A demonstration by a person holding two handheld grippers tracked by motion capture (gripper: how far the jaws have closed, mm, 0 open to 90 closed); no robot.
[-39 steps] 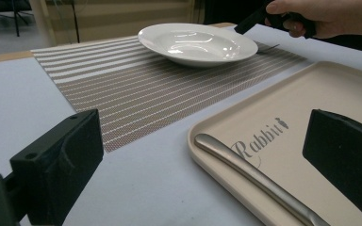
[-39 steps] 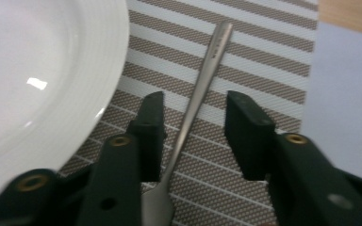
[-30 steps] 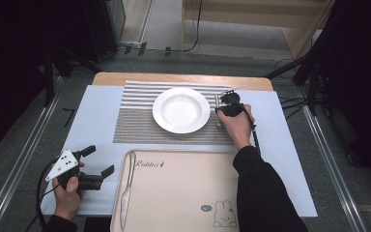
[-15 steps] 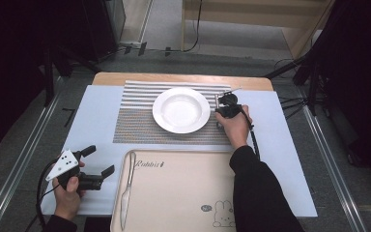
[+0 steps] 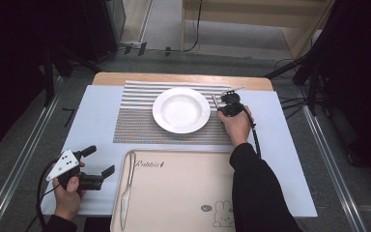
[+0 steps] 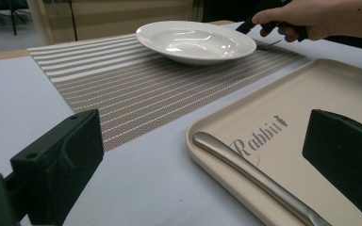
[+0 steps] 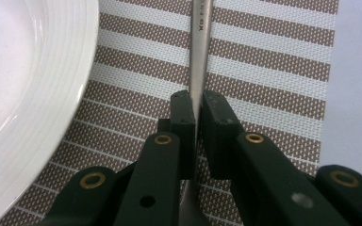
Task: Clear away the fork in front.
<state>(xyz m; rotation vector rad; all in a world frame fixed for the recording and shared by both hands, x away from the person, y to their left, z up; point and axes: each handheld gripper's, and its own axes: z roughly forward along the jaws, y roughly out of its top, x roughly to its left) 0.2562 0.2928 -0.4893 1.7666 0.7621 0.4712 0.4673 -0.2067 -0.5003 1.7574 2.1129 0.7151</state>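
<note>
left gripper (image 5: 94,161): jaws wide, nothing between them; knife (image 5: 127,188) just right of it, in the tray (image 5: 183,193)
plate (image 5: 181,110): on the striped mat (image 5: 135,121), just left of the right gripper
right gripper (image 5: 224,100): jaws have just been closing, now clamped on the fork (image 7: 199,47) handle; fork lies on the mat beside the plate

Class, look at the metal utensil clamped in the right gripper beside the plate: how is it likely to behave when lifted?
The utensil looks like solid metal, so probably stiff. Its polished handle may slip or pivot, since the right gripper pinches only a narrow stretch. Lying flat on the placemat, it seems unlikely to roll.
</note>
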